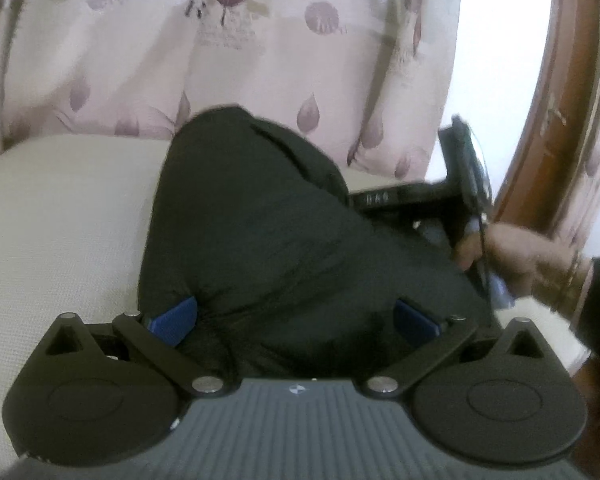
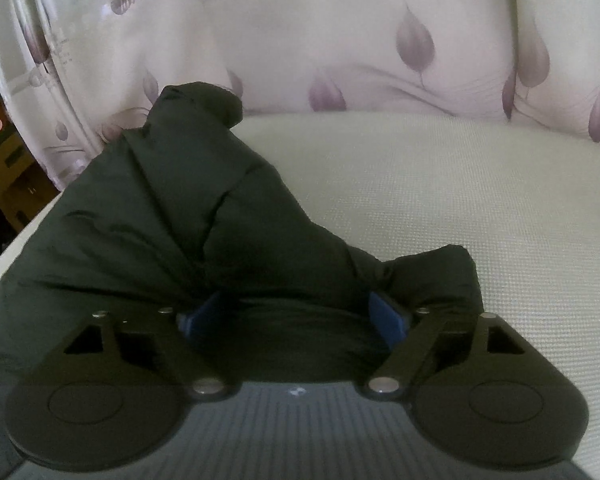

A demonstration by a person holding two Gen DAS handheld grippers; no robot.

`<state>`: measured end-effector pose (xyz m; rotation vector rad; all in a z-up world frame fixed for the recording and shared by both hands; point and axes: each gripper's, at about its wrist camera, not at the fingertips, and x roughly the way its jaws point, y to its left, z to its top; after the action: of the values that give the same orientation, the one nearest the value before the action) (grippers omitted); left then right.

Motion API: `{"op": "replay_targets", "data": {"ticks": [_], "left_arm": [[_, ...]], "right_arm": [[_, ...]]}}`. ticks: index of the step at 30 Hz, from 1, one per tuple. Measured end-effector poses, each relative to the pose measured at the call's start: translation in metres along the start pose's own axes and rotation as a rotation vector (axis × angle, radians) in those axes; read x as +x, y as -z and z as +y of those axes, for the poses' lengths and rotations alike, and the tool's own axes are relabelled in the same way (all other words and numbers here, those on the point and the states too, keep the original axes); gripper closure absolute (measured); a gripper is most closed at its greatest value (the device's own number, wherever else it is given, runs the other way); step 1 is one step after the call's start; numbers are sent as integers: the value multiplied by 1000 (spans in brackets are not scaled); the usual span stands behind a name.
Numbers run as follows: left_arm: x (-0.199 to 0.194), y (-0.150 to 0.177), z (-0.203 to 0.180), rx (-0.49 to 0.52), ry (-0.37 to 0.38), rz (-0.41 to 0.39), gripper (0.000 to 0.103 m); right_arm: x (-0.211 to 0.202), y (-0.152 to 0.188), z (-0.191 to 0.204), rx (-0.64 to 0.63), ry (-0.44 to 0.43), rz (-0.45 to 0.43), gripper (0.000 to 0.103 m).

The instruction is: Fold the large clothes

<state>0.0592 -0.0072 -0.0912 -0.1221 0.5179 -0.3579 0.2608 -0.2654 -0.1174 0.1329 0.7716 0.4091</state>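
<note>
We see the black padded jacket (image 1: 259, 240) heaped on the cream mattress (image 2: 480, 208) near the leaf-print curtain (image 1: 139, 60), bulging between both grippers' wide-apart jaws, left gripper (image 1: 295, 318) and right gripper (image 2: 295, 316).

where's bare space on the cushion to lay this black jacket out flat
Bare cream cushion lies right of the black jacket in the right wrist view, up to the leaf-print backrest. Left wrist view: bare cushion left of it; crowded right, where the right gripper and hand are.

Leaf-print curtain (image 2: 340, 40), cream mattress (image 2: 460, 200), wooden frame (image 1: 556, 120)
</note>
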Motion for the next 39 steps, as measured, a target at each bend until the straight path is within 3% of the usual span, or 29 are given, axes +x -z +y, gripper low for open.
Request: {"op": "replay_targets", "data": {"ticks": [3, 6, 11, 12, 13, 15, 18, 24, 39], "left_arm": [[-13, -8, -13, 77, 10, -59, 0], [-17, -16, -27, 152, 24, -99, 0], [5, -24, -37, 139, 131, -79, 1], [11, -23, -38, 137, 137, -69, 3], [16, -22, -37, 130, 139, -57, 6], [26, -16, -31, 83, 155, -16, 7], [37, -12, -19, 18, 185, 18, 7], [55, -7, -2, -76, 279, 79, 5], [61, -9, 1, -62, 284, 101, 5]], "right_arm": [[-13, -13, 2, -11, 29, 9, 22], [-47, -35, 30, -157, 96, -83, 22], [-62, -77, 82, -300, -4, -167, 22], [-56, -81, 92, -329, -29, -160, 26], [-47, -85, 101, -366, -64, -154, 39], [-26, -90, 116, -431, -74, -113, 53], [11, -87, 121, -484, -46, -22, 63], [52, -84, 93, -401, -62, 116, 64], [75, -65, 78, -320, -57, 95, 58]]}}
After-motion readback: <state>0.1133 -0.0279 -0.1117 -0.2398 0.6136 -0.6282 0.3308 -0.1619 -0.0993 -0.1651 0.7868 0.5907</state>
